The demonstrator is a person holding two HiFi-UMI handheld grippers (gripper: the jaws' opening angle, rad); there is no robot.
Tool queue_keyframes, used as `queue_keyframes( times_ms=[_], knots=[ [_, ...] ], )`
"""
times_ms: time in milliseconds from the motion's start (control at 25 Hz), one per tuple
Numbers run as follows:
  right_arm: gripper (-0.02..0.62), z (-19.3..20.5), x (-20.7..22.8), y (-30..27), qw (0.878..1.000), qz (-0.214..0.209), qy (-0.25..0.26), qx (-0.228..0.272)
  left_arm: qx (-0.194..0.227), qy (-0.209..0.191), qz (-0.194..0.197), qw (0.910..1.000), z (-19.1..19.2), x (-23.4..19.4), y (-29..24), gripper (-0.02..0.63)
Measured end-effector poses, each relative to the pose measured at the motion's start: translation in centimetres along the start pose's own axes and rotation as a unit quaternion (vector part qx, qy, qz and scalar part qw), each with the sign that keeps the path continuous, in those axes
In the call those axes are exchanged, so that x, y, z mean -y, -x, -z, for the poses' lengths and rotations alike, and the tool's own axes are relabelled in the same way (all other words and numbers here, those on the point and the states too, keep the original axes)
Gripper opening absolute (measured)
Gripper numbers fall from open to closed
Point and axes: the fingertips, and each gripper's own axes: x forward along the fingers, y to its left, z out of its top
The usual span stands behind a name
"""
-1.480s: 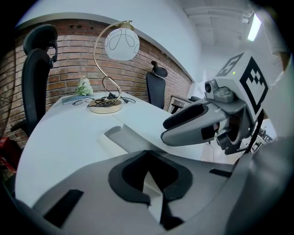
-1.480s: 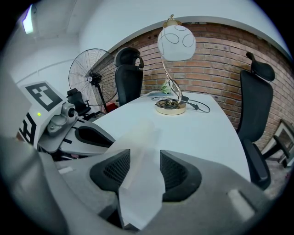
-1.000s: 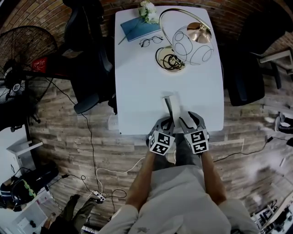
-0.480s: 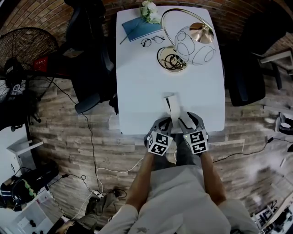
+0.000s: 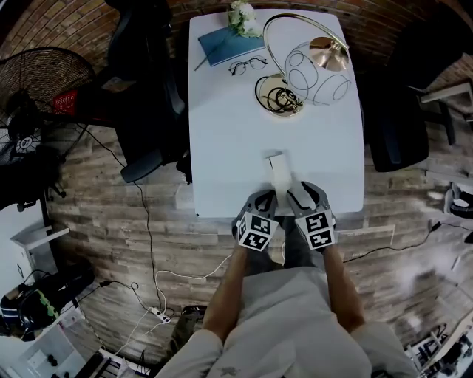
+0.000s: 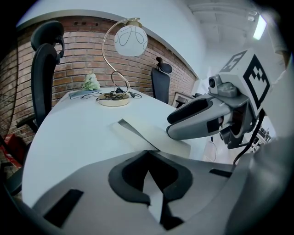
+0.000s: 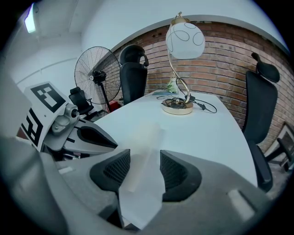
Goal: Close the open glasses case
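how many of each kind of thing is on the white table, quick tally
glasses case: 1
eyeglasses: 1
blue notebook: 1
table lamp: 1
flower bunch: 1
total: 5

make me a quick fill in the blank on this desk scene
The glasses case lies on a white ____.
The spectacles lie beside a ____ notebook.
On the plank floor stands a round black ____.
Missing: table, blue, fan.
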Motion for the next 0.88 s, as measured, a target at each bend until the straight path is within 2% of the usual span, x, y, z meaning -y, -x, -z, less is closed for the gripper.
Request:
queue_keyframes(
  times_ms=[880],
  knots=[
    [0.207,-0.1,-1.1,-0.7,1.000,-0.008,0.007,-0.008,-0.015,0.003,-0.003,0.9999,1.1,-0.8,0.1,0.005]
  ],
)
